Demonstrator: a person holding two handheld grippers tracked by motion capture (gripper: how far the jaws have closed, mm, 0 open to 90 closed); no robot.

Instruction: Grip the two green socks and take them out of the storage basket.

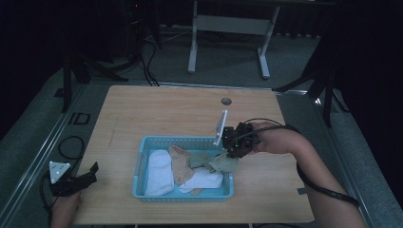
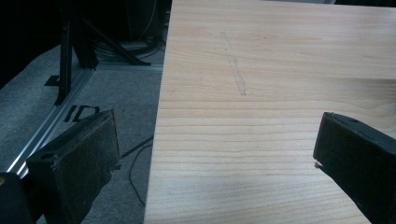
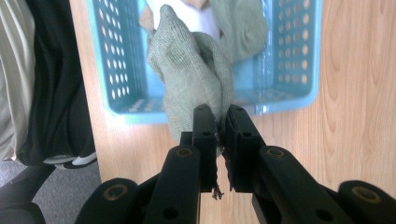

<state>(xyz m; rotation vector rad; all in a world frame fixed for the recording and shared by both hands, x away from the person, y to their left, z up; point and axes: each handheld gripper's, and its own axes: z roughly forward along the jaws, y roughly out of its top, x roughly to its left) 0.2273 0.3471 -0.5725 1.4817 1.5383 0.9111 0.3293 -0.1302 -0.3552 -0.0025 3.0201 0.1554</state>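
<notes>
**Right claw pinches a green sock at the basket's edge**

The right claw (image 3: 220, 122) has its jaws pressed together on a grey-green sock (image 3: 194, 65), whose fabric bunches up just ahead of the jaw tips and drapes over the near rim of the blue perforated basket (image 3: 289, 56). Beyond the claw, inside the basket, lie a white sock (image 1: 159, 172), a tan sock (image 1: 179, 164) and another white one (image 1: 204, 180). The left claw (image 2: 215, 154) rests at the near left corner of the wooden tabletop (image 2: 280, 70), well apart from the basket, its jaws spread wide with nothing between them.
</notes>
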